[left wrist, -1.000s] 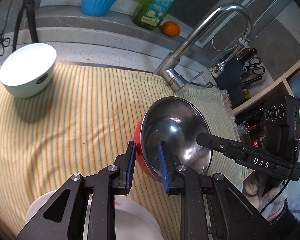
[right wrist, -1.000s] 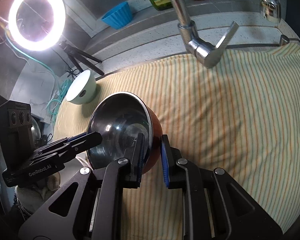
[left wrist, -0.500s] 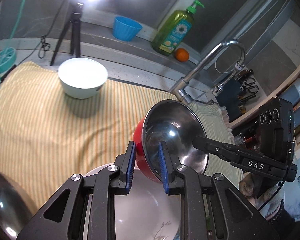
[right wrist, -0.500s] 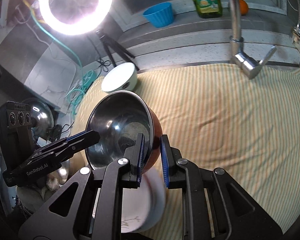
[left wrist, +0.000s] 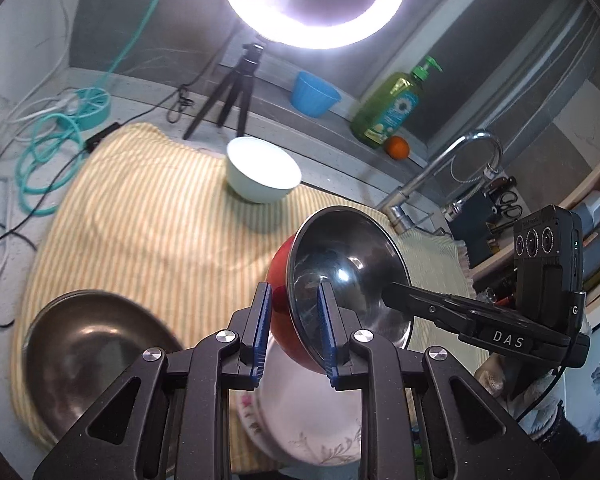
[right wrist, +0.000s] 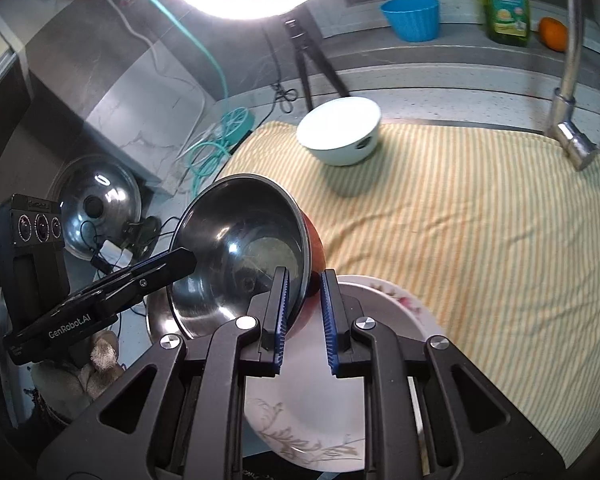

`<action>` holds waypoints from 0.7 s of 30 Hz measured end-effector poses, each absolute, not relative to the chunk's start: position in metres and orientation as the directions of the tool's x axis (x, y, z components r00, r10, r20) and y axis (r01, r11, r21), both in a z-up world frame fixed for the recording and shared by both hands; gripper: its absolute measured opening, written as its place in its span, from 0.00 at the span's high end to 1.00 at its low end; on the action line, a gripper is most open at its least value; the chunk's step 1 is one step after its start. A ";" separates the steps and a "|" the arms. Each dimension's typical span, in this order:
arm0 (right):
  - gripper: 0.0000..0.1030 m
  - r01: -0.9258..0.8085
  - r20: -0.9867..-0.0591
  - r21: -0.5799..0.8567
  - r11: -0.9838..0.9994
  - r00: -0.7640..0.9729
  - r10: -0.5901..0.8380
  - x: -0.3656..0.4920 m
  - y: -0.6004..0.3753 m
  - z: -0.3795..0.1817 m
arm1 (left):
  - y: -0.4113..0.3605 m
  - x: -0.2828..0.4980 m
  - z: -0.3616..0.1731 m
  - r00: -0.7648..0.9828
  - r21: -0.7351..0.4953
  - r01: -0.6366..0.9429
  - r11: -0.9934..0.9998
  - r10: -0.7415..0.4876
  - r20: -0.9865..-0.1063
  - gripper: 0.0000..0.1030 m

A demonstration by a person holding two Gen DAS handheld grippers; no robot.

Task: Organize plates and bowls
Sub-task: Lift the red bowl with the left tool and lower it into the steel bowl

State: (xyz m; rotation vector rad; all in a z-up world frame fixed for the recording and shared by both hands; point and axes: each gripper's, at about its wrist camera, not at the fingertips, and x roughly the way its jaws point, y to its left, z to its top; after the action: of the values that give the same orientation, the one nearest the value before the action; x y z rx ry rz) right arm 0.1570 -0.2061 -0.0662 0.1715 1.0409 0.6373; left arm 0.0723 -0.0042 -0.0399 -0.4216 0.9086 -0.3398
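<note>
A steel bowl with a red outside [left wrist: 340,268] [right wrist: 240,248] hangs tilted in the air, gripped at opposite rims. My left gripper [left wrist: 292,320] is shut on its near rim, and my right gripper [right wrist: 303,304] is shut on the other rim. Under it lies a white flowered plate [left wrist: 316,412] [right wrist: 340,396] on the striped cloth. A larger steel bowl [left wrist: 88,352] sits on the cloth at the lower left of the left wrist view. Farther back on the cloth a pale green bowl [left wrist: 262,176] [right wrist: 340,130] stands upright.
A tap [left wrist: 440,176] [right wrist: 572,80] rises at the cloth's far right. On the ledge behind stand a blue cup [left wrist: 314,94], a soap bottle [left wrist: 392,108] and an orange [left wrist: 398,147]. A ring light on a tripod [left wrist: 236,88], cables and a steel lid [right wrist: 96,208] lie left.
Both grippers have carried the red bowl back toward the near left of the cloth and a little upward. The flowered plate and the larger steel bowl have come into view beneath.
</note>
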 end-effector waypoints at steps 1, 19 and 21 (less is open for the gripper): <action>0.84 -0.420 -0.749 0.421 0.804 0.339 0.569 0.155 -0.198 -0.065 | 0.002 0.069 -0.040 0.578 -0.489 0.096 0.867 -0.448 -0.682 0.80; 0.84 -0.566 -0.783 0.397 0.722 0.201 0.589 0.133 -0.083 -0.082 | 0.093 0.026 -0.058 0.616 -0.501 -0.090 0.861 -0.347 -0.707 0.80; 0.84 -0.572 -0.789 0.396 0.718 0.188 0.585 0.132 -0.077 -0.086 | 0.098 0.023 -0.062 0.612 -0.500 -0.102 0.860 -0.342 -0.714 0.80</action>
State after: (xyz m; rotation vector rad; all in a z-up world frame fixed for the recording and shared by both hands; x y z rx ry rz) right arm 0.1316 -0.0767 -0.0864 0.0128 1.1169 0.8139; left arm 0.0230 0.0978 -0.0619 -0.5354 0.9132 -0.1460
